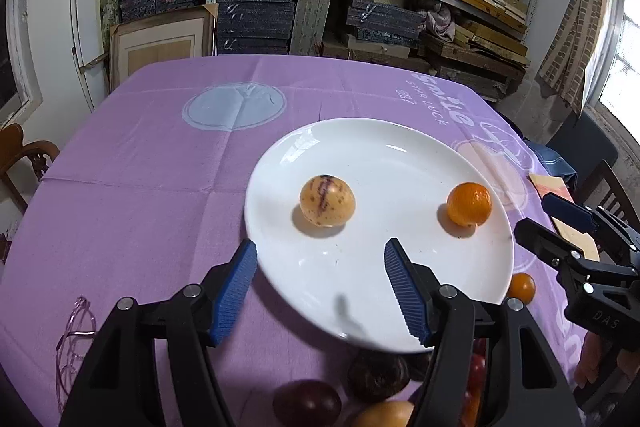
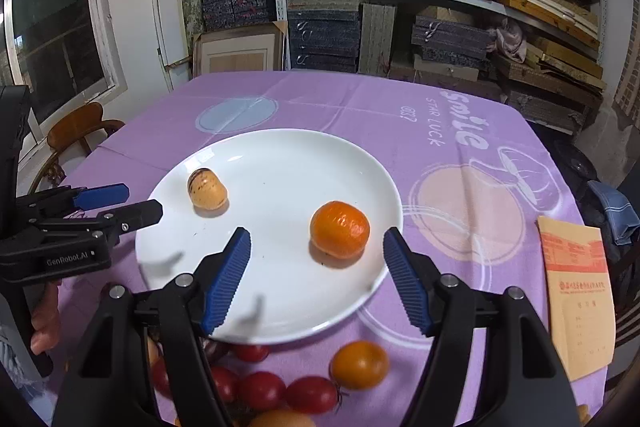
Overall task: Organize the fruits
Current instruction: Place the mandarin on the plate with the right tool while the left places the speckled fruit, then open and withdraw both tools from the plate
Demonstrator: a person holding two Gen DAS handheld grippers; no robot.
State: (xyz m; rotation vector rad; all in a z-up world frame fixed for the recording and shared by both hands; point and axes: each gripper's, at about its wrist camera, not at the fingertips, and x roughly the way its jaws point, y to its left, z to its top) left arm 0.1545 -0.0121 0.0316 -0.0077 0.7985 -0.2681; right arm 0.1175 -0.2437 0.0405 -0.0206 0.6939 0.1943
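- Blue ribbed pads line the fingers of both tools that we hold; the left gripper (image 1: 320,259) stands partly open with nothing between its fingers, above the near edge of the plate.
- The right gripper (image 2: 316,247) is partly open as well and holds nothing; the orange fruit sits on the plate just beyond its gap, and the pads do not touch it.
- The white plate (image 1: 400,307) lies on the purple tablecloth (image 1: 140,207), and we see two fruits resting on it, well apart from each other.
- The speckled yellow fruit (image 1: 327,201) with a dark stripe sits on the left part of the plate.
- The orange fruit (image 2: 340,229) sits on the right part.
- Off the plate, near us, lie red tomatoes (image 2: 260,389) in a group, one orange tomato (image 2: 359,364) just beside them, and two dark purple fruits (image 1: 308,403).
- A tan envelope (image 2: 580,299) lies at the right edge of the cloth.
- Pink glasses (image 1: 76,327) lie at the left.
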